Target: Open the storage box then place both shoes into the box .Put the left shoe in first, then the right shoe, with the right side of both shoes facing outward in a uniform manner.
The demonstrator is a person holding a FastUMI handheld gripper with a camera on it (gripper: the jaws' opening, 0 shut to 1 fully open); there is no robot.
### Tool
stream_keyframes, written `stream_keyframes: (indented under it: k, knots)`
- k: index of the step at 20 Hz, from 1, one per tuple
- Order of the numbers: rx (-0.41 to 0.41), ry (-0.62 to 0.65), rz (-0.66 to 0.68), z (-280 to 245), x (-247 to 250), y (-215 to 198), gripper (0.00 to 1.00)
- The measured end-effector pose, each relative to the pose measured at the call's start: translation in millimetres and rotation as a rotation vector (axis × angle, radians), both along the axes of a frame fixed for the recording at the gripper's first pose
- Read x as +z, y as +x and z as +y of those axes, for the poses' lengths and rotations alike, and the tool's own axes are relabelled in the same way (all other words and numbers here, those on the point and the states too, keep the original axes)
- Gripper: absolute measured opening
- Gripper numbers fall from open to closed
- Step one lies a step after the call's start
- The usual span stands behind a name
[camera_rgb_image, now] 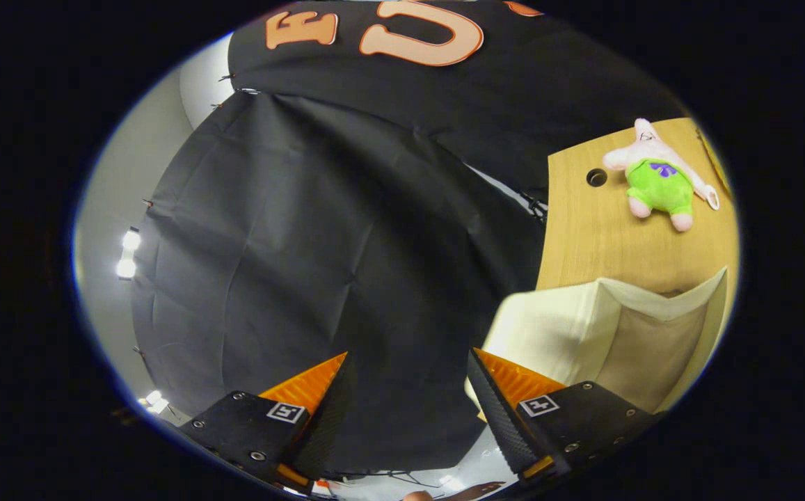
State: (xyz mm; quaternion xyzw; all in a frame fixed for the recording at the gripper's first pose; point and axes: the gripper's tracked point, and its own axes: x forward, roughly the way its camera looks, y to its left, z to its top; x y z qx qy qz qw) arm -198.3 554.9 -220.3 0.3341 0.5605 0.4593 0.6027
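Black cloth wall ahead, fingers (pixel 408 410) spread open on nothing; one cream storage box (pixel 625 334) on the wooden table (pixel 583 236) just beyond the right finger, one plush toy (pixel 656 181) farther off.
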Motion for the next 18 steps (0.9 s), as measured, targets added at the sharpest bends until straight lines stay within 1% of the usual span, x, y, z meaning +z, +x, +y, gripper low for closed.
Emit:
stream_keyframes:
  k: [2,5,9,10,14,16,18]
  knots:
    - [-0.022,-0.081,-0.082,-29.5,-18.2,13.7,0.96]
    - [-0.068,-0.207,-0.203,-89.1,-36.6,30.8,0.97]
    - [-0.151,-0.409,-0.376,-183.1,-76.0,58.3,0.97]
    - [-0.164,-0.459,-0.399,-207.2,-88.8,62.6,0.97]
    - [-0.191,-0.621,-0.37,-289.4,-136.1,53.0,0.96]
    - [-0.18,-0.707,-0.354,-331.3,-162.3,34.7,0.95]
    - [-0.145,-0.791,-0.359,-371.8,-187.6,8.6,0.93]
